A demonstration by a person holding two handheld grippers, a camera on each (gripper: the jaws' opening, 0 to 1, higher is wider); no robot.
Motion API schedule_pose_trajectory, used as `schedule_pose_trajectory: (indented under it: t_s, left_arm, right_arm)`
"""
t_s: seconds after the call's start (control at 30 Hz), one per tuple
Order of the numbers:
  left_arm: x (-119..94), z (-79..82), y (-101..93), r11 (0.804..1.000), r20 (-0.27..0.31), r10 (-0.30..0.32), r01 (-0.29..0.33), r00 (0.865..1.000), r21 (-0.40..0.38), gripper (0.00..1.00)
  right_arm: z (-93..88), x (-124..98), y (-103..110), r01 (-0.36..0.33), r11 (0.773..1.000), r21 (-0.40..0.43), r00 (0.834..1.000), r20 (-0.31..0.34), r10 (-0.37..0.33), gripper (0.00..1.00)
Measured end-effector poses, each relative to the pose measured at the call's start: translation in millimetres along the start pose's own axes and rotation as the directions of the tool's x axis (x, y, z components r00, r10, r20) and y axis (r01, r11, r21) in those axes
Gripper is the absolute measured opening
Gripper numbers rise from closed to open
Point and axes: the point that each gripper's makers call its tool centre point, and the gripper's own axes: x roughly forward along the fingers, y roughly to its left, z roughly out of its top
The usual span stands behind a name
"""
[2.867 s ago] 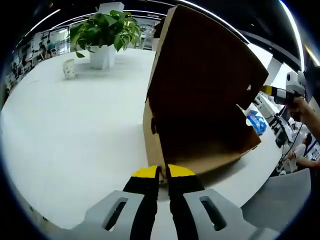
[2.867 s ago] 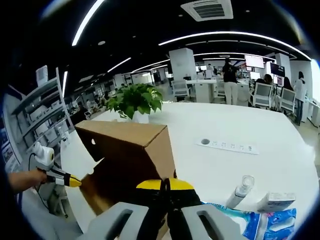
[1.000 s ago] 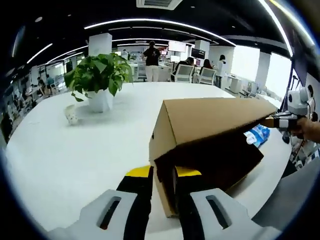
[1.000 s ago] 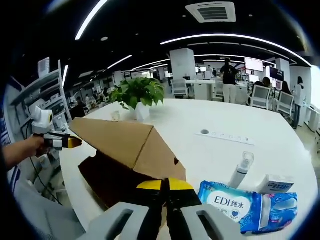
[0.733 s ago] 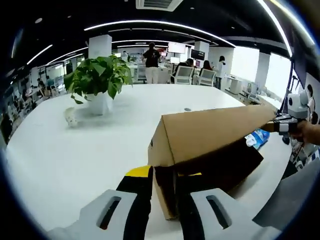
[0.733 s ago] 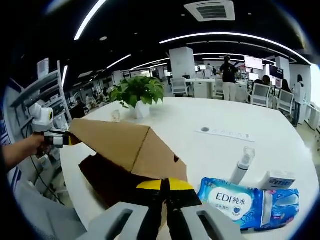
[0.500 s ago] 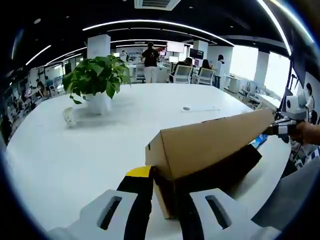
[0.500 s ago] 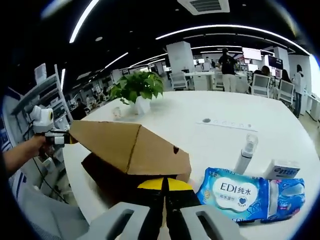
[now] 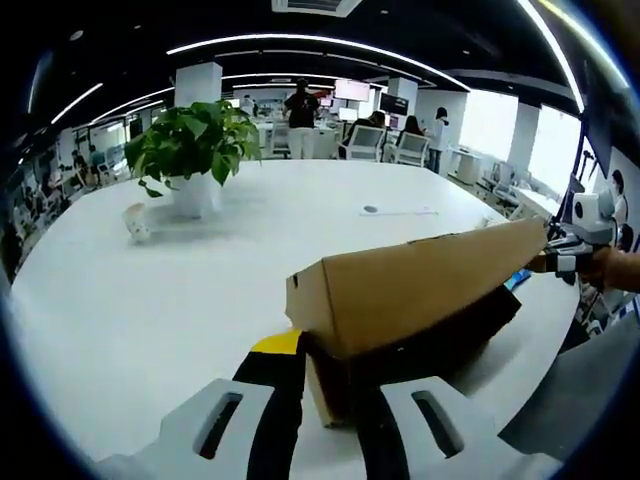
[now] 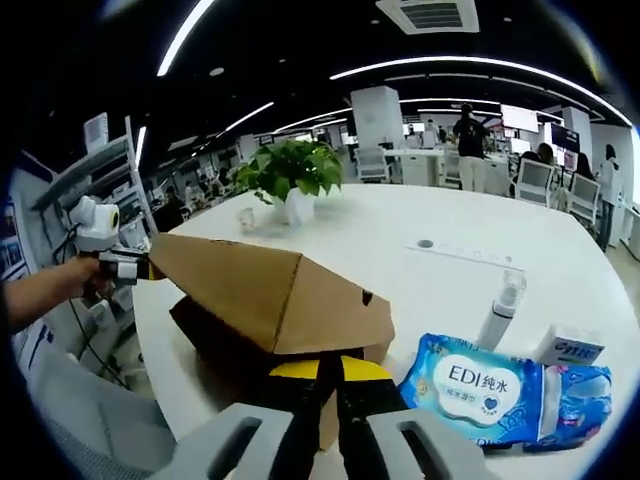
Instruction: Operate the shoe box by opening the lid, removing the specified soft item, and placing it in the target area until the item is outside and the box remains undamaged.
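Lying lengthwise across the white tabletop (image 9: 150, 300), the shoe box (image 9: 420, 300) has its lid corners pinched by the left hand-held gripper (image 9: 318, 350) and right hand-held gripper (image 10: 330, 372); open-plan office behind.

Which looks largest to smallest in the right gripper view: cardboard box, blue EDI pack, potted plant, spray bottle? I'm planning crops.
1. cardboard box
2. blue EDI pack
3. potted plant
4. spray bottle
The plant stands farther back, so its rank is unsure.
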Motion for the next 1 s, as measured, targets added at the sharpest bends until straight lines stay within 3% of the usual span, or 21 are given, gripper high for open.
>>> schedule_pose_trajectory:
  t_s: [0.17, 0.47, 1.0]
  left_arm:
    - [-2.1, -9.2, -4.6, 1.0, -0.012, -0.012, 0.012, 1.0, -0.002, 0.15]
    - [-4.7, -21.2, -11.9, 0.998, -0.035, -0.053, 0.053, 0.998, 0.015, 0.2]
    - [-8.4, -37.5, -21.0, 0.992, -0.078, -0.08, 0.088, 0.994, 0.094, 0.29]
  right_arm:
    - [-0.8, -3.1, 5.0, -0.033, 0.999, -0.039, 0.999, 0.022, 0.034, 0.07]
    - [-12.9, -9.5, 7.5, -0.075, 0.986, -0.149, 0.997, 0.002, 0.076, 0.14]
    - [-25.2, -10.4, 22.0, -0.131, 0.957, -0.26, 0.991, -0.026, 0.129, 0.24]
